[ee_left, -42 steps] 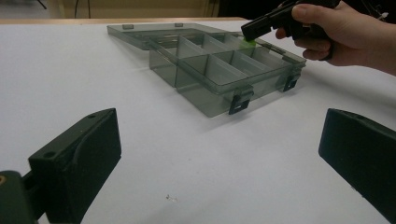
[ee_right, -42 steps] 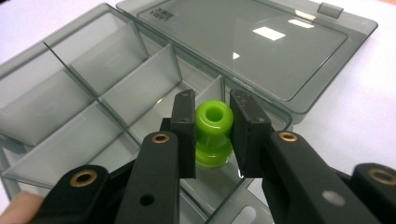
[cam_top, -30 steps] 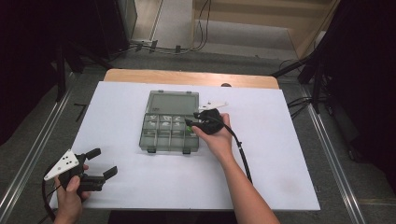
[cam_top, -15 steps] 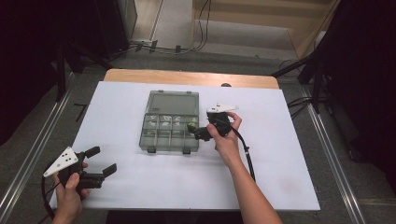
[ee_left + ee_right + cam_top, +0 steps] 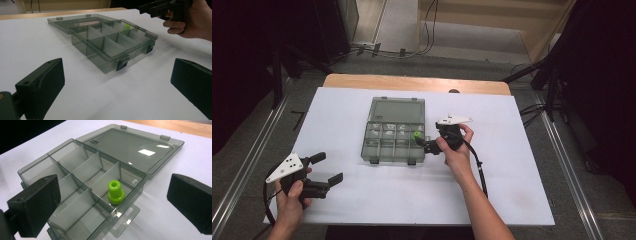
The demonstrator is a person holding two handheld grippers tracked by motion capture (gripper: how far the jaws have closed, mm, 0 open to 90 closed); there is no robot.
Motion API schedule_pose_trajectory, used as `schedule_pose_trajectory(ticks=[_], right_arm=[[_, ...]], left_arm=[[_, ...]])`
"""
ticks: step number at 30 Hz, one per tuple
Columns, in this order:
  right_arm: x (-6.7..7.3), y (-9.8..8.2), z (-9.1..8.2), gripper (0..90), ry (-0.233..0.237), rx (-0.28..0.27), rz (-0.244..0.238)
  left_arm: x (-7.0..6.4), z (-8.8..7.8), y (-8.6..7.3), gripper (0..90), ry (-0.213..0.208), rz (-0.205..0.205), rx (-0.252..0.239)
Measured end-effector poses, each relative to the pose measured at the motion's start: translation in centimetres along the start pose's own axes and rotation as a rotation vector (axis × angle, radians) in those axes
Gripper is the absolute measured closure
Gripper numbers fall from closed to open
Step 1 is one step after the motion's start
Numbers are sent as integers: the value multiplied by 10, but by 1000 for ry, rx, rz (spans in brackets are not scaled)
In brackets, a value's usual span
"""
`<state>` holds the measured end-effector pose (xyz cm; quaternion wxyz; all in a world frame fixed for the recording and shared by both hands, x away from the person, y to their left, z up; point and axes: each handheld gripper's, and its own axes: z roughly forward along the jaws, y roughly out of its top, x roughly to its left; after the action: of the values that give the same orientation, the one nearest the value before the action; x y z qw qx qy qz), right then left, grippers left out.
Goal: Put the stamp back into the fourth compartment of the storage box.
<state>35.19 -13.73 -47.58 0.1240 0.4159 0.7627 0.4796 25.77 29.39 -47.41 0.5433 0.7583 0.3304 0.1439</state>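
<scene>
Sorting: green peg point(image 5: 115, 192) stands upright in a right-end compartment of the open box point(image 5: 377, 150), so this placing step looks done.
Right gripper point(image 5: 426, 145): just beside the box's right side; its fingers have just been opening, now spread wide, peg loose between them and untouched.
Left gripper point(image 5: 327, 169): near the worktop's point(image 5: 512, 165) front left corner, fingers spread, empty.
Next: likely backing the right gripper clear of the box wall.
In the way: the dividers; the lid point(image 5: 398, 109) lies flat toward the far edge.

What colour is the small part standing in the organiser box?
Bright green part, clearest in the right gripper view.
</scene>
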Motion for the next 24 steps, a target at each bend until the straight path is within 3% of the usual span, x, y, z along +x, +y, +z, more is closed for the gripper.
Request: schedule_pose_trajectory(ticks=[8,14,24], right_arm=[[-1,0,0,0,11,-5,11],[-3,1,-4,0,-4,-9,7],[-8,0,-4,0,-6,1,0]], left_arm=[[2,12,10,0,-39,-1,18],[5,21,18,0,-31,-2,16],[16,33,30,0,22,-20,14]])
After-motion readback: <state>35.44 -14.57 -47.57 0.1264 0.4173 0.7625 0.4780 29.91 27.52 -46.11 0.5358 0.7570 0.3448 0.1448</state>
